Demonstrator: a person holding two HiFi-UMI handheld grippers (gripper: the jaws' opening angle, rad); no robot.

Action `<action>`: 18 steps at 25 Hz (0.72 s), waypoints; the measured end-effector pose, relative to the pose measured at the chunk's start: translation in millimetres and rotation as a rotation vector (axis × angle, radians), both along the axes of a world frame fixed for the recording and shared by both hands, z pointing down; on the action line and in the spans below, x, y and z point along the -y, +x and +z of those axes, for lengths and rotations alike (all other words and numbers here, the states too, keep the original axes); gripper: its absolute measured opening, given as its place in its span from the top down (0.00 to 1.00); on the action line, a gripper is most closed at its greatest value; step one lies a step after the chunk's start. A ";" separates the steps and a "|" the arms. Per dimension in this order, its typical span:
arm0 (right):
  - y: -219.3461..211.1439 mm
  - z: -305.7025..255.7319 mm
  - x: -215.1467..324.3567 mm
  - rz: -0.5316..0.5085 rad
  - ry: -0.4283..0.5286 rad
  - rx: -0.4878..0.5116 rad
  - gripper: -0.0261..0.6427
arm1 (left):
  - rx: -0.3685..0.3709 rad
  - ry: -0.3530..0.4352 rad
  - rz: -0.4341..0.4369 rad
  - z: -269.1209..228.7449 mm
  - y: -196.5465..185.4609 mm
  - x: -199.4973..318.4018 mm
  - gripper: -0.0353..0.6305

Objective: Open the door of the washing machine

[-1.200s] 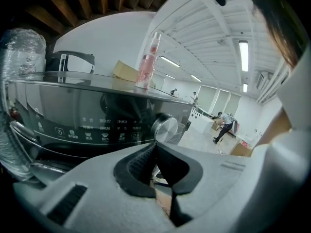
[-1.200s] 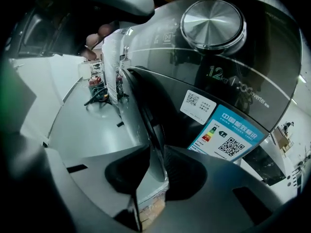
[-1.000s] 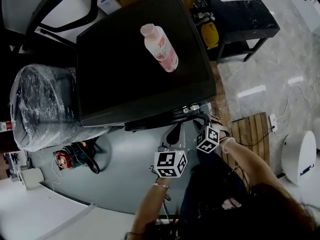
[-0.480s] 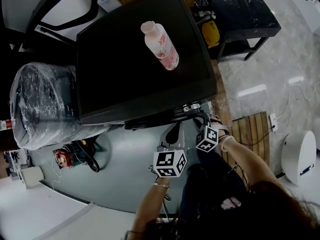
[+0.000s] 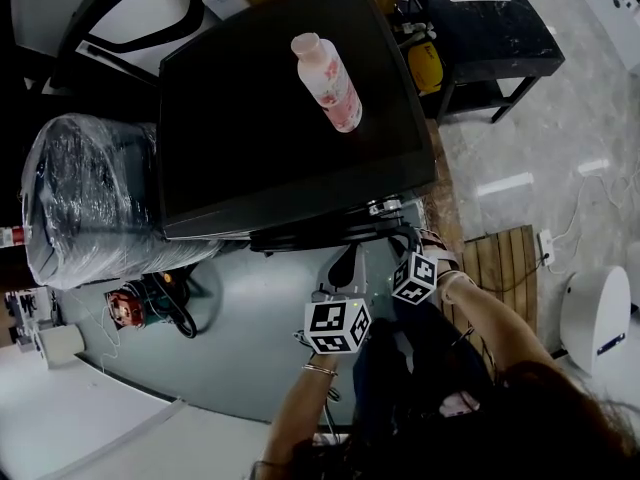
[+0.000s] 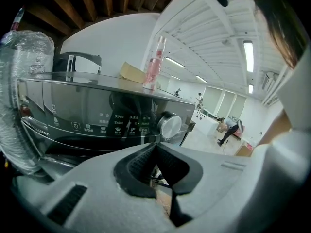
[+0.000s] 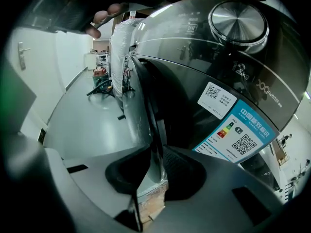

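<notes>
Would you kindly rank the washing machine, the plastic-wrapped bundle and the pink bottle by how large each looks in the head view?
1. washing machine, clearly largest
2. plastic-wrapped bundle
3. pink bottle, smallest, even though it sits nearer the camera

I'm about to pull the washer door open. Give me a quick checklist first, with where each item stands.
1. Grip: ok. The jaws of the right gripper have just been closing onto the door rim, which sits between them.
2. Door unlatched: cannot tell.
3. Other hand free: ok. Nothing is between the jaws of the left gripper.
4. Swing path: cannot tell. The left gripper hangs close before the control panel.
5. Load on top: ok. The pink bottle stands upright on the washer top, back from the front edge.
</notes>
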State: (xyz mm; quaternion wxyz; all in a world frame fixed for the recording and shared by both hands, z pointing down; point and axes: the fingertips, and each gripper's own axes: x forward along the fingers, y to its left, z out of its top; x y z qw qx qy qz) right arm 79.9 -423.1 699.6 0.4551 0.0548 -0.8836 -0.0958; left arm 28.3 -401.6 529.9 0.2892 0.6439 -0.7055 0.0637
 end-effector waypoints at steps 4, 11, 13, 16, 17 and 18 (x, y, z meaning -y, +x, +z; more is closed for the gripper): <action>3.0 -0.5 -7.5 0.007 -0.006 -0.003 0.86 | 0.000 0.001 -0.020 -3.1 -2.6 -10.8 0.93; 6.8 -0.8 -18.5 0.031 -0.010 -0.018 0.86 | -0.003 0.005 -0.024 -4.5 -3.0 -29.4 0.93; 8.9 0.0 -22.8 0.041 -0.012 -0.023 0.86 | -0.002 0.007 -0.014 -5.6 -2.7 -35.2 0.93; 11.4 -0.3 -29.8 0.057 -0.009 -0.034 0.86 | -0.002 0.006 0.003 -5.9 -3.6 -45.1 0.93; 12.5 0.6 -32.5 0.060 -0.006 -0.037 0.86 | -0.004 0.005 0.006 -5.9 -4.4 -48.8 0.93; 13.9 2.3 -35.3 0.061 -0.001 -0.039 0.86 | -0.007 0.004 0.008 -5.9 -5.1 -52.6 0.93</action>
